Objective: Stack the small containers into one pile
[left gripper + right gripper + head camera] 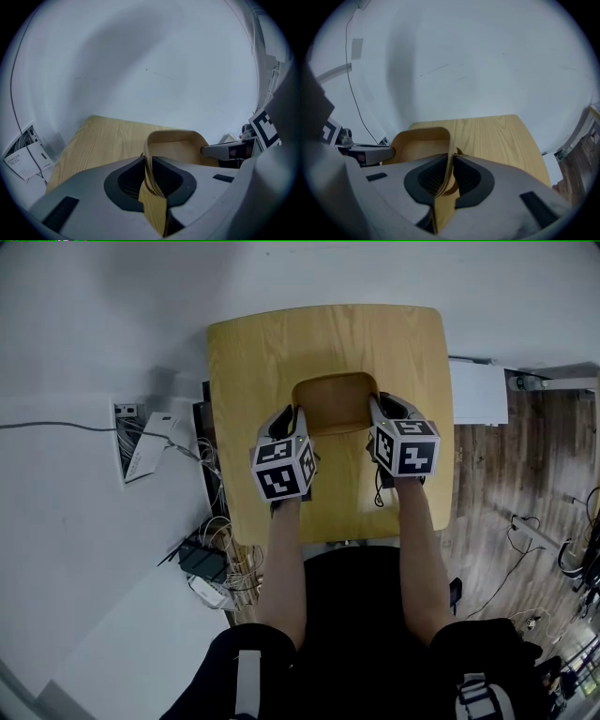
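Observation:
A shallow wooden container with rounded corners sits on the middle of the light wooden table. My left gripper is shut on the container's left wall, and my right gripper is shut on its right wall. In the left gripper view the thin wall is pinched between the dark pads of the left gripper, and it looks layered there. The right gripper view shows the same hold: the container has its wall clamped by the right gripper. I see no other container.
The small table stands on a white floor. Cables and a power strip lie on the floor to the left, and a white box and wooden flooring are on the right. The person's forearms reach in from below.

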Action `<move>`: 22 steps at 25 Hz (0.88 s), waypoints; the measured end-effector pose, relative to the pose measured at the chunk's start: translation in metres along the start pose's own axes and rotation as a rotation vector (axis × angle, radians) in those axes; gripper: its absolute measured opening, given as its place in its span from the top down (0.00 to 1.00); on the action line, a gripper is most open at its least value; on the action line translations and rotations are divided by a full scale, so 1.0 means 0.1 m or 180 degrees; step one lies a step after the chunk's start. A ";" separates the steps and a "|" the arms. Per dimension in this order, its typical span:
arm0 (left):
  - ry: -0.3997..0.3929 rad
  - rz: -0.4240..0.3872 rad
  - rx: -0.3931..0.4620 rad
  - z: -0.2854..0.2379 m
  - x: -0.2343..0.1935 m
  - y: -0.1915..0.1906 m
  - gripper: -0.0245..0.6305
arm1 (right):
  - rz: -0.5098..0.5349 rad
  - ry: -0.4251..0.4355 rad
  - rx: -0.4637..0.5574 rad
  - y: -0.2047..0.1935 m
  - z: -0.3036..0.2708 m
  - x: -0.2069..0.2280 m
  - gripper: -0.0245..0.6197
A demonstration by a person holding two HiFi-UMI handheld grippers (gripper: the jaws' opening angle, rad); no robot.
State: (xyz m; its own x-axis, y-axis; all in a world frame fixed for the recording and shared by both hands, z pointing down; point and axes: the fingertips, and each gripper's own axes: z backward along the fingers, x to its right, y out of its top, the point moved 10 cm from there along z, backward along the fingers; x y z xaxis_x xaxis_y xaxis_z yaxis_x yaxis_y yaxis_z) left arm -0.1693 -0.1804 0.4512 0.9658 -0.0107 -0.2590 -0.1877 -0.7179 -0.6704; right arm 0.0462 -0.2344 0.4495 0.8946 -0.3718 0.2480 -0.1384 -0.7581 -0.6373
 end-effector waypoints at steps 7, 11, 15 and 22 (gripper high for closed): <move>0.0068 0.0009 -0.0145 -0.14 -0.02 -0.05 0.88 | -0.0037 0.0054 -0.0103 -0.06 -0.13 0.07 0.90; 0.0083 -0.0011 -0.0178 -0.17 -0.02 -0.08 0.88 | 0.0000 0.0038 -0.0127 -0.10 -0.17 0.08 0.90; 0.0071 -0.0039 -0.0141 -0.15 -0.02 -0.08 0.88 | 0.0049 0.0003 -0.0122 -0.11 -0.16 0.07 0.89; 0.0123 -0.0063 -0.0004 -0.08 -0.04 -0.03 0.88 | 0.0073 -0.0085 -0.0034 -0.07 -0.11 0.09 0.87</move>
State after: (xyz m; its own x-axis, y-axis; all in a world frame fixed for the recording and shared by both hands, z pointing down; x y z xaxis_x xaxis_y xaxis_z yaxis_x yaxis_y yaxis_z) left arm -0.1714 -0.1835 0.4601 0.9755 -0.0232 -0.2186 -0.1682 -0.7191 -0.6743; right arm 0.0511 -0.2380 0.4643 0.9022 -0.3747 0.2138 -0.1634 -0.7554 -0.6346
